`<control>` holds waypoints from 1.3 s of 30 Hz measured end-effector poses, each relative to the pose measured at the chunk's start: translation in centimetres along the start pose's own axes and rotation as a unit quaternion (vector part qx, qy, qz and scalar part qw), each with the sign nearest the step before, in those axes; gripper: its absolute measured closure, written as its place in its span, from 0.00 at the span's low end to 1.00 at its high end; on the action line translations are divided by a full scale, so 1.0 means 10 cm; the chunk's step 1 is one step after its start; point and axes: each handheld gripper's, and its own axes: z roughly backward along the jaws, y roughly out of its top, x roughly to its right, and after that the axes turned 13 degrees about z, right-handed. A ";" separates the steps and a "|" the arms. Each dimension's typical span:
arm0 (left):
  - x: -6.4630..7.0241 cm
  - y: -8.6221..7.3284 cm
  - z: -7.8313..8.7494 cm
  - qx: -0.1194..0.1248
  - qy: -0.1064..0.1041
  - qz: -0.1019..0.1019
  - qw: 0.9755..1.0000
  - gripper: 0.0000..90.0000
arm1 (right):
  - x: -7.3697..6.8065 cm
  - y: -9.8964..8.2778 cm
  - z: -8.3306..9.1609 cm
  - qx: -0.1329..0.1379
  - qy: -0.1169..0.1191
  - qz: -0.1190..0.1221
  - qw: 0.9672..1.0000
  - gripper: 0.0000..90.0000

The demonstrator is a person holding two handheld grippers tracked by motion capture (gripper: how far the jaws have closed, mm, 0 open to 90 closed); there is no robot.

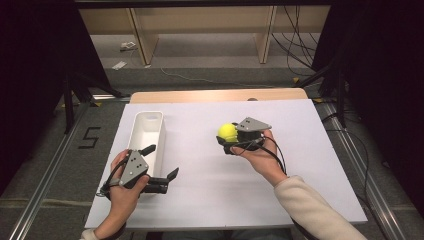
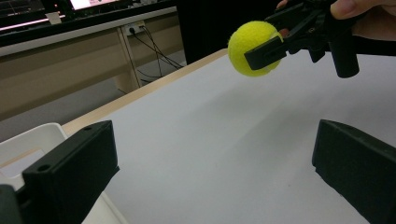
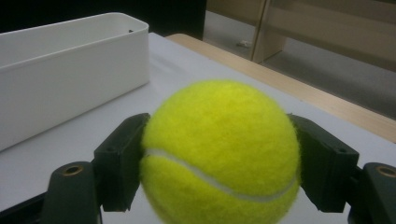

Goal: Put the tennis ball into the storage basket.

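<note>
My right hand-held gripper (image 1: pixel 226 140) is clamped on the yellow tennis ball (image 1: pixel 227 132), which I hold lifted above the middle of the white bench (image 1: pixel 300 165). My left hand-held gripper (image 1: pixel 161 166) has its jaws spread apart and empty, just beside the near end of the white bin (image 1: pixel 146 131).

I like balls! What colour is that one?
Bright yellow tennis ball with a white seam, best seen in the right gripper view.

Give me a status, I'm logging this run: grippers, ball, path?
Right gripper shut on tennis ball, held above the table. Left gripper open beside white bin. Nothing between ball and bin.
</note>
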 end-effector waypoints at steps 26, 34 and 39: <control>0.00 0.00 0.01 0.001 -0.001 0.000 1.000 0.00 | -0.09 0.09 -0.09 0.006 0.012 0.005 1.000 0.29; 0.00 0.00 0.01 0.002 -0.001 0.001 1.000 0.00 | -0.13 0.12 -0.13 0.006 0.018 0.008 1.000 0.29; 0.00 0.00 0.01 0.002 -0.002 -0.001 1.000 0.00 | -0.14 0.13 -0.14 0.006 0.021 0.010 1.000 0.29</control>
